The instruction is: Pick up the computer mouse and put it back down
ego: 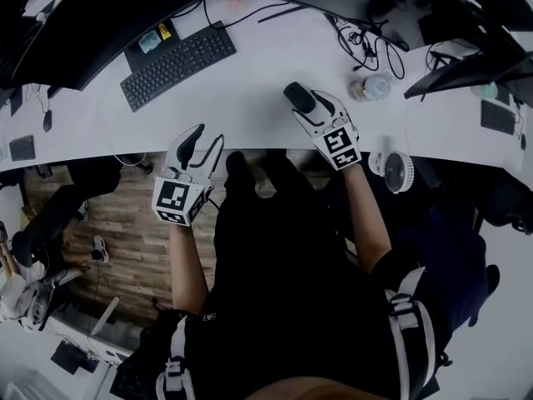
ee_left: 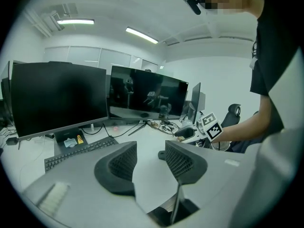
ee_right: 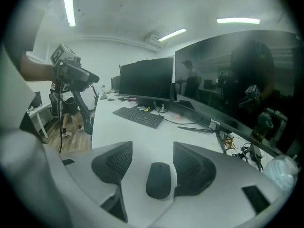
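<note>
Straddling the black computer mouse point(ee_right: 158, 179), your right gripper point(ego: 310, 107) has its jaws spread wide. The mouse lies flat on the white desk point(ego: 250, 82) between them, nearer one pad, ungrasped. Your left gripper point(ee_left: 148, 160) hovers over the desk's near edge, jaws parted and empty, with the keyboard point(ego: 177, 63) beyond it.

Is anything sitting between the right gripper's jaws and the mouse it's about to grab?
Nothing visible does. The mouse lies flat on the white desk between the open jaws of the right gripper, close to one jaw, with only bare desk in the gap to the other. The keyboard sits well beyond the jaws.
</note>
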